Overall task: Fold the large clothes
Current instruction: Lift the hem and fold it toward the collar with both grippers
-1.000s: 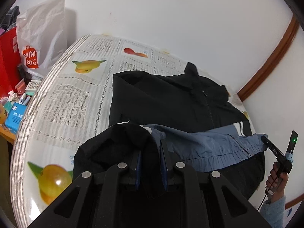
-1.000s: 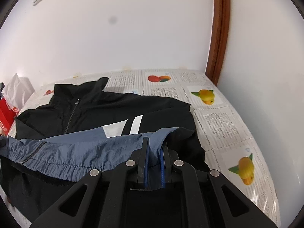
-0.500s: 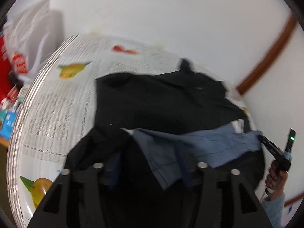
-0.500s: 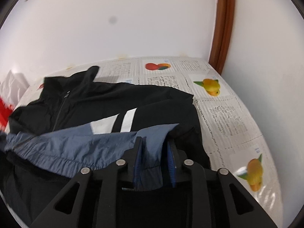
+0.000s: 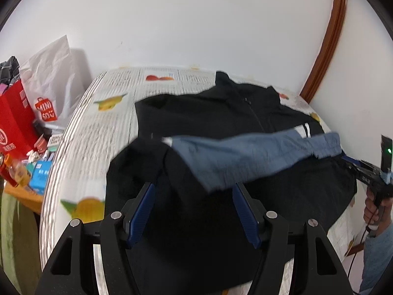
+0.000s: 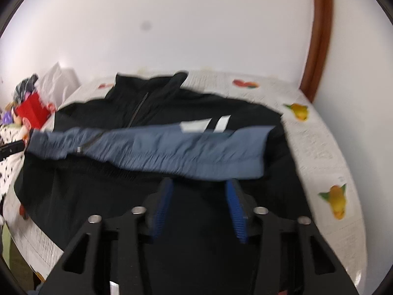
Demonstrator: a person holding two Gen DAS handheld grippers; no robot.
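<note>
We see the black jacket (image 6: 172, 108) of thin crinkled cloth, its grey-blue hem band (image 6: 172, 147) folded across it, lying on the fruit-printed bench (image 6: 319, 147). Both grippers, left (image 5: 194, 211) and right (image 6: 199, 209), tilt downward, fingers just spread, pinching nothing.

"MINISO" logo on white plastic bag (image 5: 52, 83); rest unreadable.

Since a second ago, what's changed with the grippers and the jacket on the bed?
Both grippers let go: the left gripper and the right gripper were clamped on the jacket's blue hem band; their jaws have just been opening, and they have drawn back. The band now lies folded across the black body. The jacket's collar end, the bed cover and the shopping bags stayed put.
</note>
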